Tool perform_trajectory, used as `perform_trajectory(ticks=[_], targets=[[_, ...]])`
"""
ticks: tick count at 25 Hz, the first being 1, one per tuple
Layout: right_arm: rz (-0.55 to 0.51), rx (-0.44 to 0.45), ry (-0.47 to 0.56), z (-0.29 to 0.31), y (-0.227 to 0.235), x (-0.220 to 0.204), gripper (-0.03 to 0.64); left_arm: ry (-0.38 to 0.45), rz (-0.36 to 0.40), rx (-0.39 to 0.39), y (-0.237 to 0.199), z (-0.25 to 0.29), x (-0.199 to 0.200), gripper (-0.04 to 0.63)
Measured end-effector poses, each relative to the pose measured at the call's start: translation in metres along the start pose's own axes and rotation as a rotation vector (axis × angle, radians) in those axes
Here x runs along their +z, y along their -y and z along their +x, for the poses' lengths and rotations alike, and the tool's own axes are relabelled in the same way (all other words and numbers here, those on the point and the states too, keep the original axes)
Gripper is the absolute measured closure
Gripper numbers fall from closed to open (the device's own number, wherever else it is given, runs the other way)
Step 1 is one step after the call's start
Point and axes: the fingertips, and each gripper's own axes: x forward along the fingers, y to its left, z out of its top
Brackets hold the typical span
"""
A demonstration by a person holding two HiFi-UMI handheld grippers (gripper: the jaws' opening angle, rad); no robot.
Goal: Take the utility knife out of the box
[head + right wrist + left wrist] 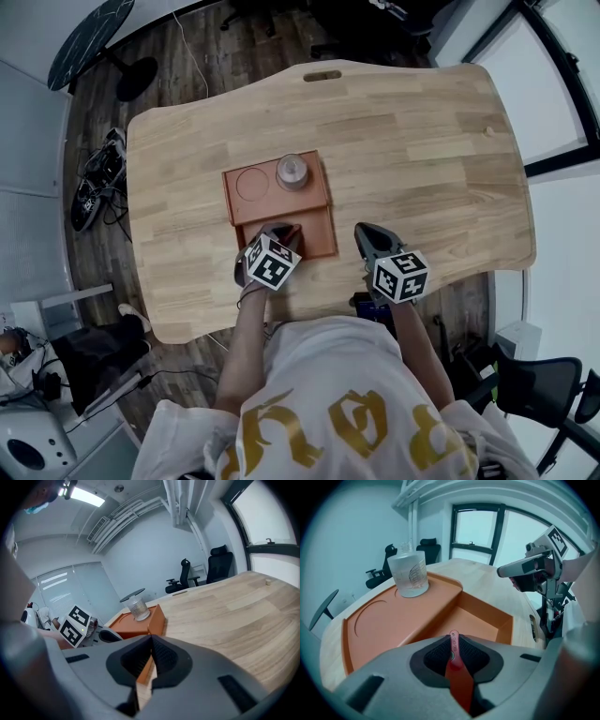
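Observation:
The orange box (323, 202) lies mid-table, its raised half bearing a glass jar (292, 172) and a round groove. My left gripper (284, 232) hovers over the sunken near compartment (473, 620), which looks bare. In the left gripper view the gripper (453, 641) is shut on the red utility knife (458, 677), whose narrow end pokes up between the pads. My right gripper (366, 232) hangs just right of the box, jaws shut with nothing between them (151, 639). The box (140, 623) and jar (138, 607) show to its left.
The wooden table (422, 141) spreads wide to the right and back. Its near edge lies just under both grippers. A round black side table (89, 42) and cables (98, 183) are on the floor at left; an office chair (539, 389) stands at right.

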Motion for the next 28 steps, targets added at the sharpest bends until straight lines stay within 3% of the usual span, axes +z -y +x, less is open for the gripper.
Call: perform_trajectory(ticks=[3,5,12,17,23,28], targets=[[0.006,0.002,0.030,-0.002,-0.004,0.007,0.606,0.027,0.046,0.009,0.003,-0.005,0.007,0.537],[0.015,0.002,0.051,-0.005,-0.006,0.011,0.606,0.057,0.034,0.010,0.005,-0.011,0.011,0.537],[0.018,-0.006,0.106,-0.018,-0.014,0.022,0.606,0.210,-0.076,0.024,0.003,-0.042,0.028,0.537],[-0.017,-0.025,0.142,-0.028,-0.018,0.032,0.606,0.339,-0.200,0.032,0.000,-0.069,0.037,0.537],[-0.045,-0.022,0.204,-0.039,-0.034,0.050,0.606,0.438,-0.220,0.064,0.003,-0.099,0.046,0.537],[-0.111,-0.016,0.217,-0.043,-0.053,0.054,0.606,0.566,-0.290,0.066,0.004,-0.132,0.055,0.537]])
